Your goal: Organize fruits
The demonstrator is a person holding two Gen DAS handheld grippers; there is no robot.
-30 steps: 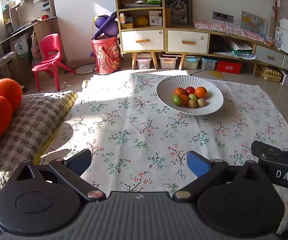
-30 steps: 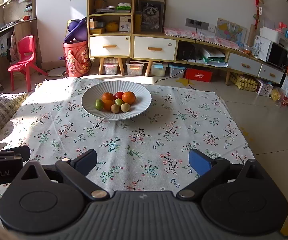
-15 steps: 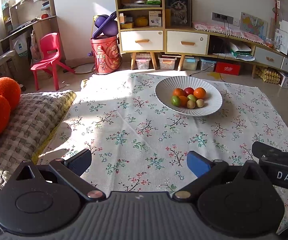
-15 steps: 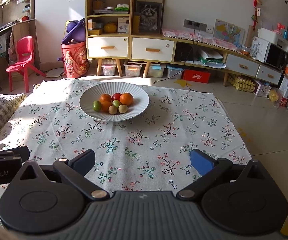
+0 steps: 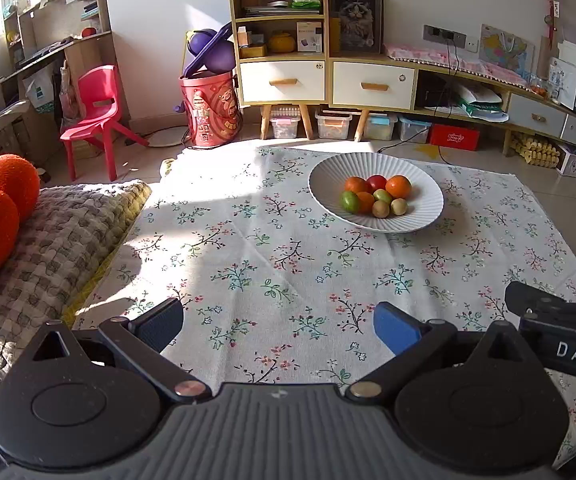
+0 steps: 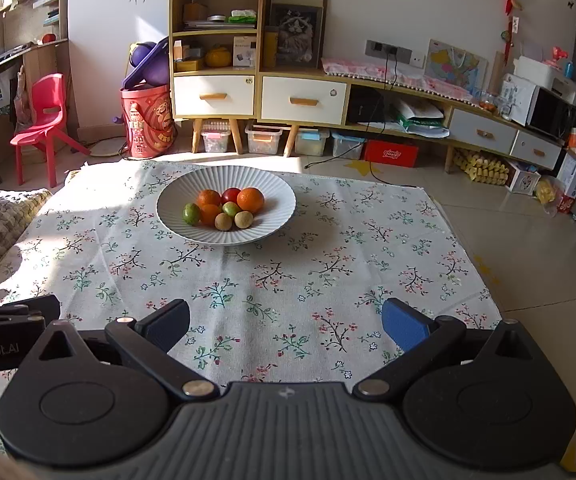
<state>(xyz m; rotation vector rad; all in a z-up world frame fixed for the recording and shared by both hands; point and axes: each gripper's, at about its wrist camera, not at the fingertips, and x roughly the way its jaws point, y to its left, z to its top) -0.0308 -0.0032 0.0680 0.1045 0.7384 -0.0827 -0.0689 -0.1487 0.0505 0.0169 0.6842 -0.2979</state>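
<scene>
fruits (image 6: 224,209) all sit piled in a white bowl (image 6: 280,216) on a floral cloth (image 6: 248,288); both grippers' jaws stand apart, empty, so sorting looks unstarted or finished.

Right gripper (image 5: 559,320) cut by right picture edge; fruits (image 6: 224,210) overlap in bowl (image 6: 272,216), rear ones partly hidden; cloth's (image 6: 327,248) near edge hidden.

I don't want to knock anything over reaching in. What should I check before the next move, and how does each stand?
1. Right gripper open and empty: ok.
2. Left gripper open and empty: ok.
3. Fruits all inside the bowl, none on the tablecloth: ok.
4. Cloth between grippers and bowl bare: ok.
5. Bowl well inside the cloth's edges: ok.
6. Whether the fruits are soft: cannot tell.
</scene>
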